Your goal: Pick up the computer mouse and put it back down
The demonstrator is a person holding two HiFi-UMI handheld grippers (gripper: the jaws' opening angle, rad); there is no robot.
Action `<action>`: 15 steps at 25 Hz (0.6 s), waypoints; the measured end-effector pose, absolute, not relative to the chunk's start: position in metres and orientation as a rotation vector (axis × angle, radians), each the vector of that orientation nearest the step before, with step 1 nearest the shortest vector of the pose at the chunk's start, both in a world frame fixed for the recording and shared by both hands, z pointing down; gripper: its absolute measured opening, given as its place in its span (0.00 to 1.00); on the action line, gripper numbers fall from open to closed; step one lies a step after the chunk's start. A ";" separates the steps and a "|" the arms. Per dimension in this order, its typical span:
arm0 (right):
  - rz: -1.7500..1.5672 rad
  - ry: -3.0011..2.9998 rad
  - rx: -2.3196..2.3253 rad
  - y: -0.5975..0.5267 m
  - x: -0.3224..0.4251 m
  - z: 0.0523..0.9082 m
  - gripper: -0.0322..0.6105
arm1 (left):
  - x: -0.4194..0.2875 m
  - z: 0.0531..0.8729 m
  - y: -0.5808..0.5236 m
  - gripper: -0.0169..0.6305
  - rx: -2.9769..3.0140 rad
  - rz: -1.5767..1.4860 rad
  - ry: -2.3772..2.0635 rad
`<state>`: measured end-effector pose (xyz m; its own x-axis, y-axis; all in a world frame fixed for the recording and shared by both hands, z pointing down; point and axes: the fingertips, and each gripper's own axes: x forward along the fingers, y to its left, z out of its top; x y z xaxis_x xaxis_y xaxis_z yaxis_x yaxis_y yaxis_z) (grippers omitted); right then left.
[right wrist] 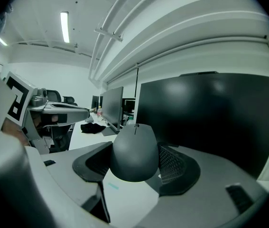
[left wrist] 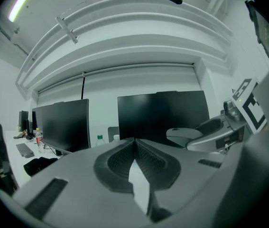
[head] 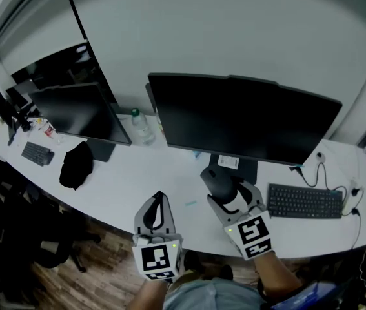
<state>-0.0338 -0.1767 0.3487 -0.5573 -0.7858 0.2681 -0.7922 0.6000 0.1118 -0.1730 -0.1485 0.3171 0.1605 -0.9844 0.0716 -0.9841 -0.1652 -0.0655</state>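
White desk [head: 121, 189] w/ 2 monitors [head: 244, 118], 2 keyboards [head: 304, 201], bottle [head: 141, 126], black cloth [head: 77, 165].

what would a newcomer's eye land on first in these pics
The dark computer mouse stands out first, clamped between the jaws of the right gripper and held above the white desk, just in front of the big black monitor at centre. Next comes the left gripper beside it, jaws shut on nothing, over the desk's near edge. A second dark monitor stands further left.
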 end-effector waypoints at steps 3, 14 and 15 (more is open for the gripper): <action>0.059 -2.531 1.276 -0.180 -0.039 0.360 0.52 | -0.179 0.323 -0.150 0.04 -2.391 -0.162 2.044; 0.130 -2.489 1.221 -0.193 -0.056 0.399 0.52 | -0.199 0.339 -0.159 0.04 -2.388 -0.194 2.090; 0.136 -2.486 1.217 -0.194 -0.057 0.402 0.52 | -0.200 0.341 -0.161 0.04 -2.389 -0.198 2.093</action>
<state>-0.0572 -0.1938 0.4024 -0.5597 -0.7435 0.3660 -0.7791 0.6226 0.0734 -0.2000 -0.1608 0.3407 0.1275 -0.9846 0.1198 -0.9896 -0.1344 -0.0514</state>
